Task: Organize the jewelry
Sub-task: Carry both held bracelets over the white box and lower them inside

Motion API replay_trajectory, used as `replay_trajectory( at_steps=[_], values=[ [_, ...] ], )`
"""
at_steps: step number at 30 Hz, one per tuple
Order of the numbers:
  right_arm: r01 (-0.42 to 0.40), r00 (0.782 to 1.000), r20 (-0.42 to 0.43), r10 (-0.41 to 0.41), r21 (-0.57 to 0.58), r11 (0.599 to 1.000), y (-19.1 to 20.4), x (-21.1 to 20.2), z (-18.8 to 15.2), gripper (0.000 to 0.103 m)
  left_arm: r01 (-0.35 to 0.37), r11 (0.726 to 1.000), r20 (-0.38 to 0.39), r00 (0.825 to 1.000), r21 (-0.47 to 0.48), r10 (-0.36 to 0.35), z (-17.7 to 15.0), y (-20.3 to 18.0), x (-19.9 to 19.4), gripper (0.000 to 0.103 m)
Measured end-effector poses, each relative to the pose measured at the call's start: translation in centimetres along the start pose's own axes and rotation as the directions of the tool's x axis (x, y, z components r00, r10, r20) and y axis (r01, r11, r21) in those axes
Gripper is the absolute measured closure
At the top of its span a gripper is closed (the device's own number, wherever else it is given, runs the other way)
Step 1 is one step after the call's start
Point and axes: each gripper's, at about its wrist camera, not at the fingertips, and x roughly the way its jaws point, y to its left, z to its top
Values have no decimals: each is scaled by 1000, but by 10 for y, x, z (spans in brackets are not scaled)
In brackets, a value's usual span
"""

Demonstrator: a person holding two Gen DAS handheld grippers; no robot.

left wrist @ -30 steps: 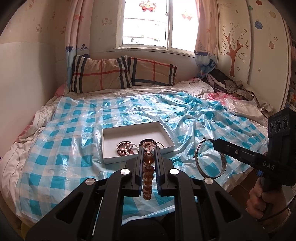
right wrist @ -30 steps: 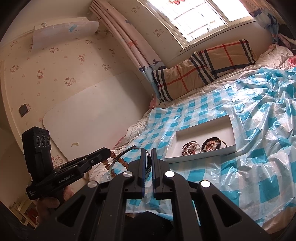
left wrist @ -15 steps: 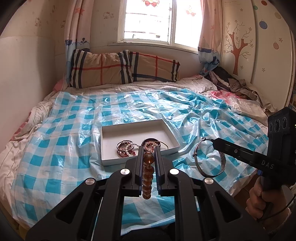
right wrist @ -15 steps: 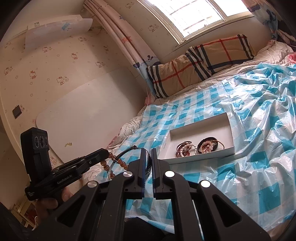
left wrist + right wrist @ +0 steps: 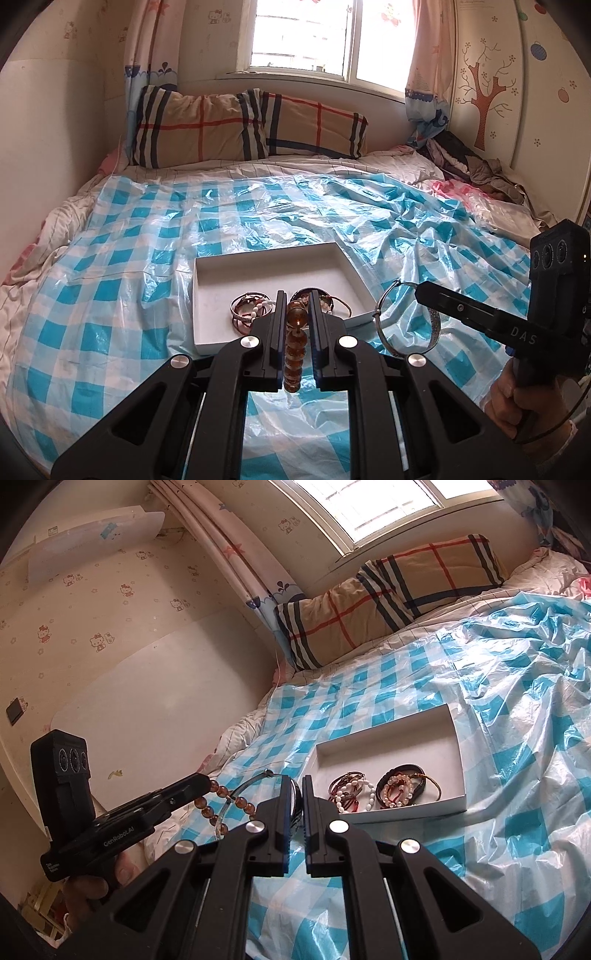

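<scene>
Your left claw [image 5: 295,317] is squeezed shut on a string of brown beads [image 5: 293,347], which sits between its two fingers and runs back toward the camera. Just past the tips of that claw lies the white box [image 5: 273,264] on the blue and white checked plastic sheet [image 5: 110,280]. Inside the box, at the end nearest your claw, sit two little piles of bracelets [image 5: 384,788]; the far end of the box is bare. Your right claw [image 5: 298,794] is pinched shut on a thin silver bangle [image 5: 406,319], which hangs off its tip as a big open ring. From the left claw, that bangle is just to the right of the box and does not touch it. From the right claw, the box is ahead and a little to the right, and the brown beads dangle to its left, close to the bangle. Your right hand [image 5: 517,402] grips the black handle low on the right. Two striped pillows [image 5: 240,125] lean far ahead under the window.
</scene>
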Motion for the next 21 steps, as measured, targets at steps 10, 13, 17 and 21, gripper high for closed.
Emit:
replay_trajectory(
  at_steps=[10,13,17,21],
  values=[
    [26,999,-21,-26,9,1000,-36,49,12,97,15,1000,-10,1000,-27,-15,11,13,52,92],
    [41,998,-38,-40,9,999,-47,65,14,97,21,999,-22,1000,-37,-22,13,17,69,92],
    [64,996,-56,-63,6,998,-58,82,13,97,31,998,-39,999,-53,-33,12,22,89,92],
    [87,994,-70,-87,9,996,-70,98,12,97,39,997,-46,998,-61,-41,13,24,106,92]
  ],
)
